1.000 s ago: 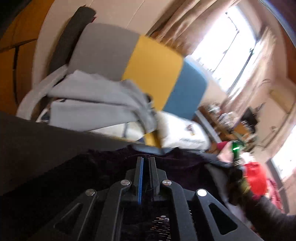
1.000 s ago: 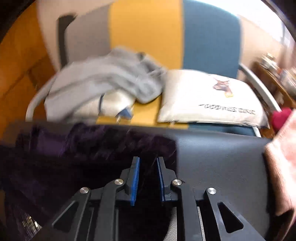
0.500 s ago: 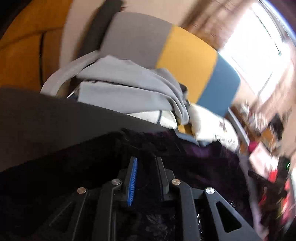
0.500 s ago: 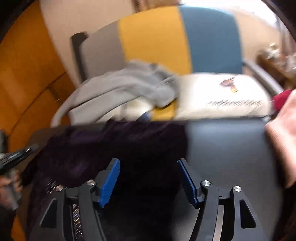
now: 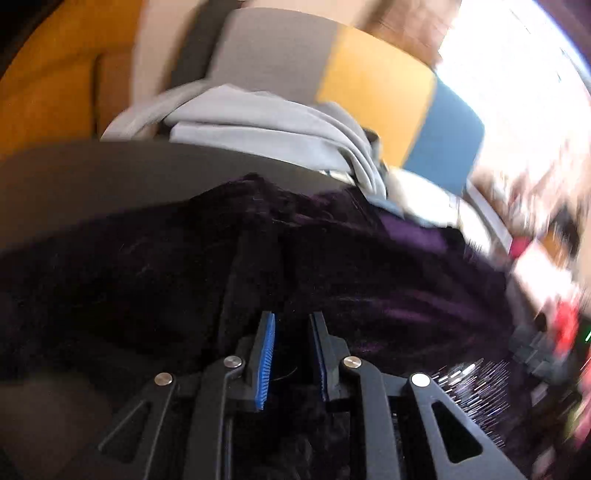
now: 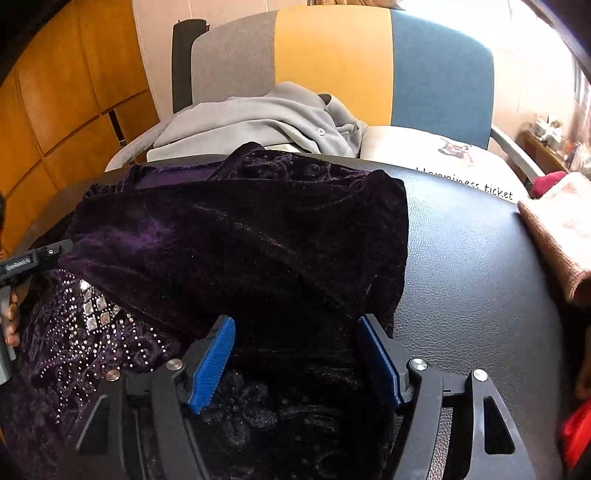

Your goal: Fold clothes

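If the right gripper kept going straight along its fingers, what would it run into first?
Most likely the dark purple velvet garment: the right gripper is open just above it, and a folded layer lies directly ahead on the black table. Depth is uncertain.

**Room/background, both wrist views**

Black leather-textured tabletop [image 6: 476, 266] in foreground. Behind it a chair with a grey/yellow/blue panelled backrest [image 6: 332, 62] and a grey armrest [image 6: 515, 151]. Orange wood-panelled wall [image 6: 66, 99] on the left, a pale wall strip [image 6: 155, 51] beside it. Cluttered wooden shelf [image 6: 546, 147] far right. Bright overexposed window [image 5: 517, 74] upper right in the left view, brownish curtain [image 5: 410, 26] beside it; that view is motion-blurred.
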A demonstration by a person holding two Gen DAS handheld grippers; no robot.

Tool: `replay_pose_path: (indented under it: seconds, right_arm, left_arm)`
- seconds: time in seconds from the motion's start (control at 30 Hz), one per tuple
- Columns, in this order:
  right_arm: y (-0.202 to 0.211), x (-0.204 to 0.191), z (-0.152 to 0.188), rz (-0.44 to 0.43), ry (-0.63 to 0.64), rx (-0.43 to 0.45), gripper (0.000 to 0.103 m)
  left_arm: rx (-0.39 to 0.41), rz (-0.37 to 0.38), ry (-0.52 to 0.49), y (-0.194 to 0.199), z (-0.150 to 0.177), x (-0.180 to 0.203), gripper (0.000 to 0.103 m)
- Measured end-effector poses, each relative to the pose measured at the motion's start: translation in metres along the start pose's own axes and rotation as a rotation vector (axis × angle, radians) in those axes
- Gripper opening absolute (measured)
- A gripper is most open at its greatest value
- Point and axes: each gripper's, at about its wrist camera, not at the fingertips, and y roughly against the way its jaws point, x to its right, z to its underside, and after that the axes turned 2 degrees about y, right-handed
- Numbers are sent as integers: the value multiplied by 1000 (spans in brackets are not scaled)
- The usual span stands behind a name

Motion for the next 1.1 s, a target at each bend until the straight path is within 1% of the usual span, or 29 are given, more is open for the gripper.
replay_pose_path:
  seconds: [0.03, 0.07, 0.1, 0.13, 0.2, 0.27, 0.3, 0.33, 0.4, 0.47, 0.53, 0.57, 0.6, 0.63, 0.7, 0.8, 1.0, 1.07, 1.1]
  right_arm:
    - [0, 0, 0, 0, 0, 1, 72]
    - [-1, 0, 0, -1, 1, 1, 72]
    - [-1, 0, 0, -1, 1, 2, 73]
    - [1, -1, 0, -3, 0, 2, 74]
    - [2, -3, 2, -10, 1, -1, 80]
    - [3, -7, 2, 3, 13, -3, 81]
    - [3, -9, 2, 15, 20, -3, 81]
    - [4, -10, 3, 23, 19, -4, 82]
    - [4, -12, 2, 32, 10, -2, 82]
    - [5, -14, 4, 37, 9, -1, 82]
    - [6, -15, 5, 40, 8, -1, 83]
    - [6, -15, 5, 41, 9, 0, 83]
    - [6, -15, 5, 42, 8, 0, 83]
    - [6, -15, 5, 43, 9, 0, 83]
    - [6, -15, 5, 45, 10, 1, 83]
    - [6, -16, 5, 47, 9, 2, 83]
    - [6, -15, 6, 47, 5, 4, 84]
    - [6, -15, 6, 46, 4, 5, 84]
    - [6, -14, 6, 46, 4, 6, 84]
  left_arm:
    - [11, 28, 61, 11, 2, -9, 22]
    - [26, 49, 102, 24, 6, -18, 27]
    - [46, 60, 138, 40, 12, -28, 29]
    - [70, 55, 167, 58, 19, -42, 29]
    - [115, 39, 243, 96, 33, -79, 31]
    - [148, 1, 320, 128, 41, -118, 31]
    - [170, -29, 377, 145, 44, -147, 33]
    - [197, -57, 448, 165, 46, -180, 35]
    - [220, -107, 600, 192, 47, -240, 43]
    - [242, -144, 721, 207, 45, -290, 47]
    - [274, -209, 805, 221, 40, -330, 52]
    - [283, -229, 843, 224, 37, -348, 57]
    - [282, -231, 877, 223, 33, -363, 58]
    - [285, -224, 901, 223, 30, -374, 58]
    - [301, -191, 921, 220, 20, -384, 60]
    - [283, -199, 900, 210, 2, -385, 64]
    - [280, -278, 848, 195, -18, -378, 66]
    - [281, -297, 853, 189, -19, -379, 64]
    - [262, -295, 856, 184, -19, -380, 59]
